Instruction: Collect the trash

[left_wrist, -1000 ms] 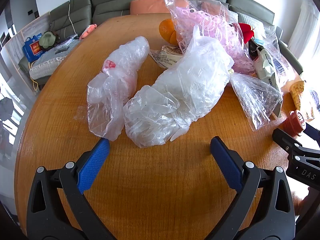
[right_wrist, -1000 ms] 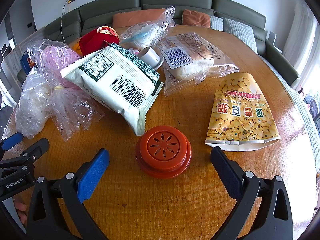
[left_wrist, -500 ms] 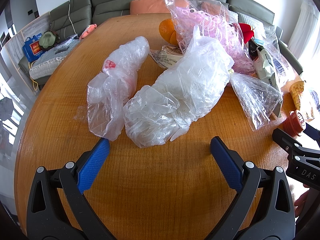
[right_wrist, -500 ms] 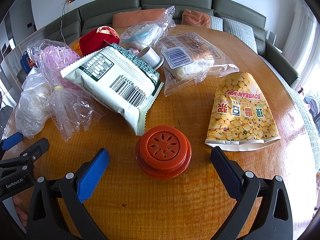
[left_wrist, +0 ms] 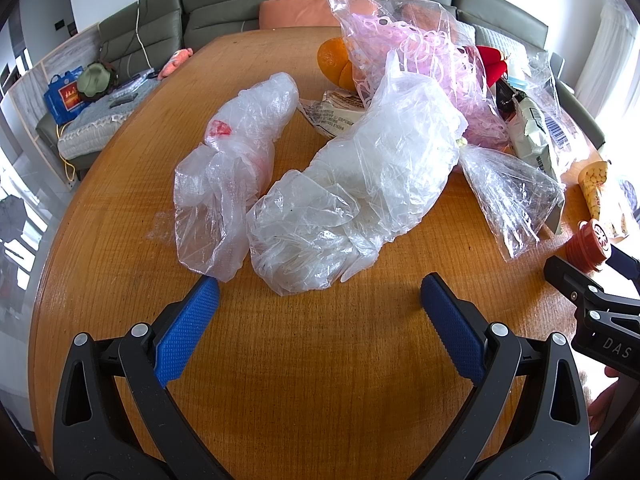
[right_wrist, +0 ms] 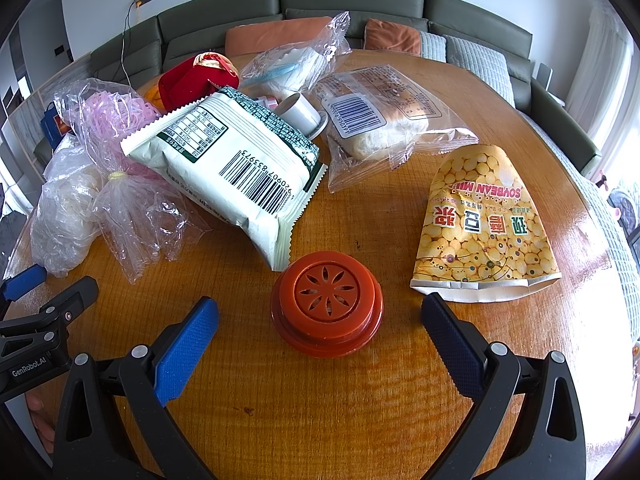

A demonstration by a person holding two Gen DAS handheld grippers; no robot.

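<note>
While both pairs of tongs hang spread wide and empty, trash lies strewn over the wooden tabletop [left_wrist: 304,380]

Left tongs [left_wrist: 319,292] point at two crumpled clear plastic bags [left_wrist: 352,196], the nearer bag just beyond their blue tips; right tongs [right_wrist: 320,314] straddle a round red vented lid [right_wrist: 326,302] without touching it. Behind the lid lie a white barcoded snack packet [right_wrist: 240,172], a yellow soybean milk pouch [right_wrist: 482,224] and a clear-wrapped bun [right_wrist: 380,120]
</note>
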